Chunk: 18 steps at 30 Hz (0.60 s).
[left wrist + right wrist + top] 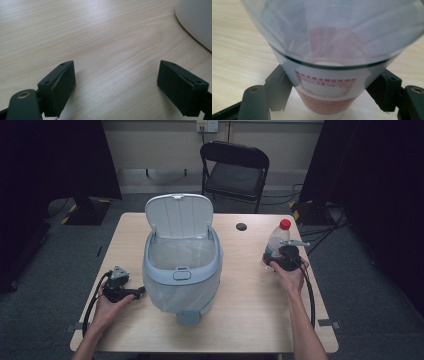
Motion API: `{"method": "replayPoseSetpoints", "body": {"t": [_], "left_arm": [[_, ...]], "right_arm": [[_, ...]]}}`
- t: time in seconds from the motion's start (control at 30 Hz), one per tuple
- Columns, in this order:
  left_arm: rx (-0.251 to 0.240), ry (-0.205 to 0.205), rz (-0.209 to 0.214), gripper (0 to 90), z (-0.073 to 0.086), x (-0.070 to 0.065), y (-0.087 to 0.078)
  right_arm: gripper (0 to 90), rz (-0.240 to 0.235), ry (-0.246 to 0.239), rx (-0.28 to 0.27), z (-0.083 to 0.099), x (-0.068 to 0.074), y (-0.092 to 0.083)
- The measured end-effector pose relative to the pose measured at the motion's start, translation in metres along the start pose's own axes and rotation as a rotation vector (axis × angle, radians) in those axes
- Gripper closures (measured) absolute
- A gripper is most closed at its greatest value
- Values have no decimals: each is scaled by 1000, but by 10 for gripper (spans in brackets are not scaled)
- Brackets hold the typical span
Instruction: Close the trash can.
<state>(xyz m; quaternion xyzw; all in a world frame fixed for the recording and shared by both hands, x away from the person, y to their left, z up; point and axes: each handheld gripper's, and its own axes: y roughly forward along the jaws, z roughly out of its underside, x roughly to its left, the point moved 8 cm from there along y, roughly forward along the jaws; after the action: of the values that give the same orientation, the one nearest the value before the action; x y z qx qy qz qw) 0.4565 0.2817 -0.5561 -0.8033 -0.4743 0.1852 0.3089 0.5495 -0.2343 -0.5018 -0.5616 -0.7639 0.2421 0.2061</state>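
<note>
While the bin [182,265] stands mid-table with its lid [178,215] tipped back and its liner showing, the work in hand reads as the pick-up stage of binning a bottle. Bottle [276,243]: clear plastic, red cap, upright near the table's [250,320] right edge, well apart from the bin. Right gripper [329,92]: jaws closed against the bottle's labelled lower body, one on each side. Left gripper [116,82]: jaws spread wide, holding nothing, low over bare wood just beside the bin's wall. Next move, as judged: lift the bottle free, carry it left over the rim, then release into the liner without knocking the lid.
</note>
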Motion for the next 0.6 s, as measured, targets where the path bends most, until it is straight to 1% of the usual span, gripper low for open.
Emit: {"method": "replayPoseSetpoints", "body": {"t": [0.03,0.07,0.1,0.13,0.17,0.2,0.23,0.27,0.3,0.37,0.47,0.53,0.6], "left_arm": [[0,-1,0,147,0,0,0],[0,1,-2,147,0,0,0],[3,4,0,147,0,0,0],[0,1,-2,147,0,0,0],[0,-1,0,147,0,0,0],[3,4,0,146,0,0,0],[3,4,0,146,0,0,0],[0,-1,0,147,0,0,0],[0,1,0,147,0,0,0],[3,4,0,147,0,0,0],[0,2,-2,147,0,0,0],[1,-1,1,146,0,0,0],[2,2,1,146,0,0,0]], "right_arm": [[270,-7,-3,-7,4,3,-4],[270,-10,-15,-8,6,6,-7],[271,-24,-6,-8,10,9,-12],[271,-30,-7,-9,12,10,-14],[270,-32,-22,-7,15,13,-18],[270,-34,-24,-6,18,16,-21],[270,-47,-29,-10,21,19,-25],[269,-49,-38,-10,23,22,-28],[268,-48,-41,-6,26,24,-32],[269,-62,-34,-14,31,29,-38],[271,-71,-30,-26,38,35,-45],[273,-79,-57,-22,40,42,-49],[274,-95,-52,-25,42,47,-52]]}}
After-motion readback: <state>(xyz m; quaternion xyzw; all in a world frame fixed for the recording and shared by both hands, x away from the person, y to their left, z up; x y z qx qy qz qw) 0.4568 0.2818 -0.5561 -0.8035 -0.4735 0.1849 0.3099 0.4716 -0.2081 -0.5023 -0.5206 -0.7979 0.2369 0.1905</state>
